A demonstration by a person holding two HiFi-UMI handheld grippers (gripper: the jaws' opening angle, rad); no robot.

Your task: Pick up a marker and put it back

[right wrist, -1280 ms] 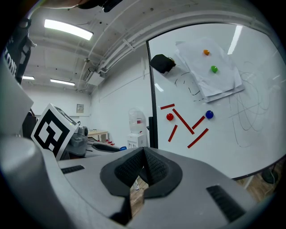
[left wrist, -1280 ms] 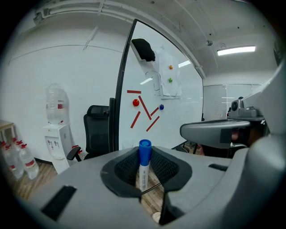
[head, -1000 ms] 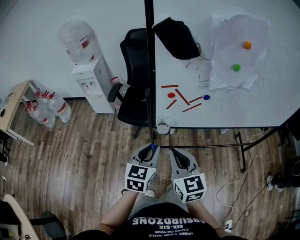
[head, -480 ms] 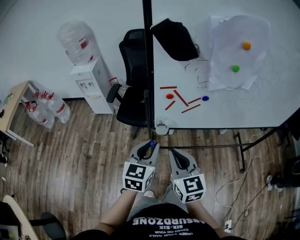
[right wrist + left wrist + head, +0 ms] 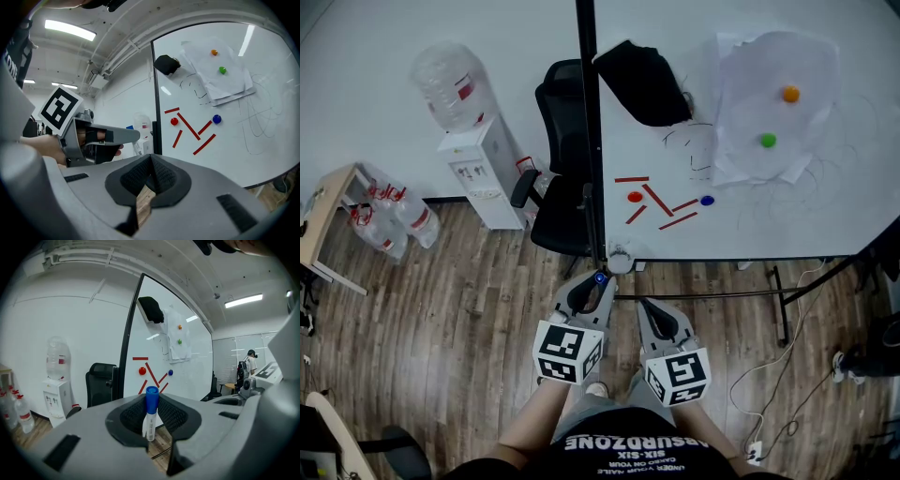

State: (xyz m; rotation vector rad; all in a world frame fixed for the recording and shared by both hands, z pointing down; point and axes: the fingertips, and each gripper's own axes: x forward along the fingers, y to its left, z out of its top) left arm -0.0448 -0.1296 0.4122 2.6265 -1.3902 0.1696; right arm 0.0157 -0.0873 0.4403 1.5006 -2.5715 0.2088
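Note:
A white marker with a blue cap (image 5: 150,412) stands upright between the jaws of my left gripper (image 5: 151,405), which is shut on its barrel. From the head view, the left gripper (image 5: 596,284) hangs just below the whiteboard's lower left corner, with the blue cap (image 5: 600,277) showing at its tip. A small round white holder (image 5: 620,259) sits on that corner, right ahead of the cap. My right gripper (image 5: 649,315) is beside the left one, a little lower. Its pads (image 5: 159,174) meet, with nothing between them. The whiteboard (image 5: 769,220) bears red strips (image 5: 657,200) and magnets.
A black office chair (image 5: 558,183) stands left of the board's black frame post (image 5: 587,141). A water dispenser (image 5: 476,159) and spare bottles (image 5: 394,217) stand further left. Papers (image 5: 773,103) and a black cloth (image 5: 643,82) hang on the board. Cables (image 5: 787,375) trail on the wooden floor at right.
My left gripper has risen with the marker, toward the whiteboard's lower left corner and the round holder. The right gripper has stayed where it was.

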